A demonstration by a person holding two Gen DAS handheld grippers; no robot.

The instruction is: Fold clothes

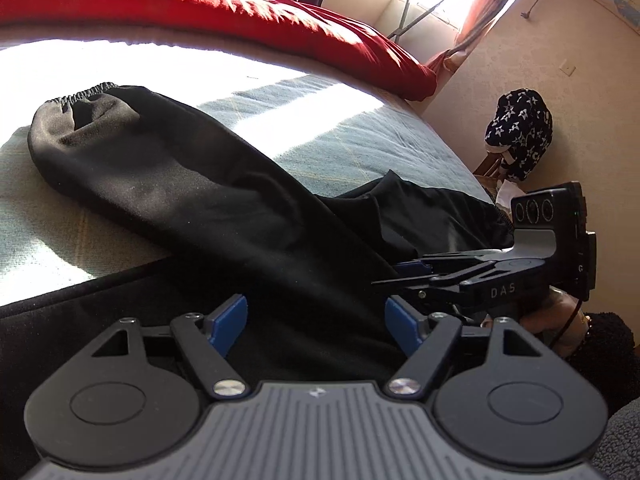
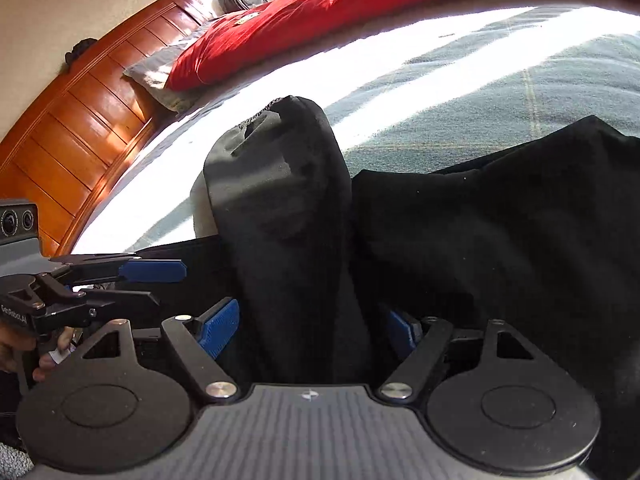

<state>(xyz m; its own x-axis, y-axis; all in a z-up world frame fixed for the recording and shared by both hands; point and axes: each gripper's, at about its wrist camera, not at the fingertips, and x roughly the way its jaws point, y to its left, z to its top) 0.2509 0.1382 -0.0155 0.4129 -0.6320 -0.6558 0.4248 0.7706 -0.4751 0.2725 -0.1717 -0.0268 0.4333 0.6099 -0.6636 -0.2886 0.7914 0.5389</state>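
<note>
Black trousers (image 1: 192, 184) lie on the bed's grey-blue checked sheet (image 1: 352, 132). One leg stretches away to an elastic cuff (image 1: 88, 94), and the rest is bunched toward the bed's near edge. My left gripper (image 1: 318, 322) is open, its blue pads (image 1: 232, 320) standing on either side of the black cloth. My right gripper (image 2: 310, 330) is open too, with the trouser leg (image 2: 288, 208) running between its pads (image 2: 220, 328). Each gripper shows in the other's view: the right gripper (image 1: 388, 274) to the right, the left gripper (image 2: 168, 286) to the left, low over the cloth.
A red duvet (image 1: 224, 12) covers the far side of the bed, with a grey pillow (image 2: 160, 80) and a wooden headboard (image 2: 80, 112) beyond it. A star-patterned cloth (image 1: 520, 136) hangs on a chair by the wall. A hand (image 2: 16, 348) holds the left gripper.
</note>
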